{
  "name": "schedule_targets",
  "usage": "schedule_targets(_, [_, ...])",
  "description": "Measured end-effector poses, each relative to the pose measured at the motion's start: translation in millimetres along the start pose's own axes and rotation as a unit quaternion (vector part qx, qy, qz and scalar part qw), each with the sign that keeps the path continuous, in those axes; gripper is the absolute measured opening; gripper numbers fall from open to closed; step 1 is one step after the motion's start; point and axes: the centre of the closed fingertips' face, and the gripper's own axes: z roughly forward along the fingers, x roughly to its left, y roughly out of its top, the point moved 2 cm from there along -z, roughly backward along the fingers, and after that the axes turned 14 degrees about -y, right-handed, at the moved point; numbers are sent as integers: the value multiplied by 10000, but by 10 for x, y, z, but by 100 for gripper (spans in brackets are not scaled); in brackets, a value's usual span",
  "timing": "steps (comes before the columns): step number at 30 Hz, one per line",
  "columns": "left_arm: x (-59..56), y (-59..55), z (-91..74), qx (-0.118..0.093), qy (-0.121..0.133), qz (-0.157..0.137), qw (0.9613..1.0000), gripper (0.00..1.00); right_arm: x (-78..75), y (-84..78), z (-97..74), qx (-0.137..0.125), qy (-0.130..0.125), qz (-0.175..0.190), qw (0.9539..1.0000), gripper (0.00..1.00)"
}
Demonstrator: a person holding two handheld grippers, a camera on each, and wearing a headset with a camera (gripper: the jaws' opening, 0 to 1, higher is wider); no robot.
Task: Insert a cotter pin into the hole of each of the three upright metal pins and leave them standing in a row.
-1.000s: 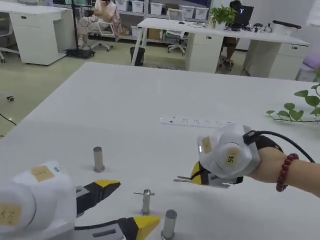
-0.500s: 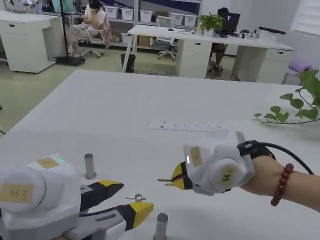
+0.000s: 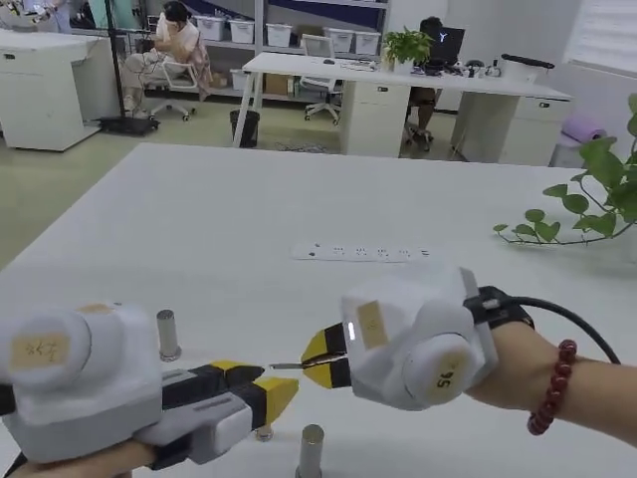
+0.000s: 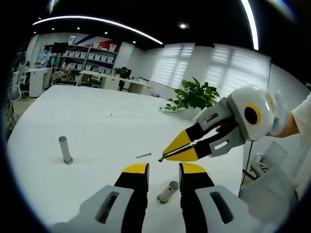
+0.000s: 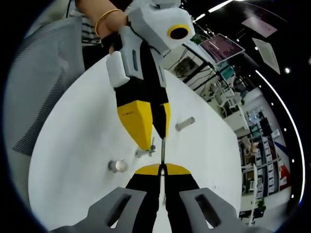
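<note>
The right gripper [image 3: 318,360] is clamped on a cotter pin [image 3: 287,366]. The pin's free end points toward nine o'clock at the left gripper [image 3: 274,381], whose jaws stand slightly apart with nothing between them. The far metal pin [image 3: 167,335] stands at ten o'clock of the left tips and the near metal pin [image 3: 312,450] at five o'clock. The middle metal pin [image 5: 146,151] may already carry a cotter, though I can't be sure.

To my eye, the cotter should stay level and squared to the hole before pushing, with the left jaws steadying the post.

The storage bins [image 3: 244,30] on the far shelves at twelve o'clock are too distant to read.
</note>
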Motion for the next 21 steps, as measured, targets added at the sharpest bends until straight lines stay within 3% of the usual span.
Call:
schedule_targets(12, [-18, 43, 10, -418, -130, -779, 9960, 7, 31, 117, -37, -152, -7, -65, 9999, 2])
schedule_targets(15, [-11, 27, 5, -428, -77, -862, 9953, 2, 20, 128, -44, -172, -34, -22, 9998, 2])
schedule_targets(21, [-9, 24, -2, -505, -122, -1019, 9934, 1, 18, 137, -45, -177, -59, -5, 9998, 2])
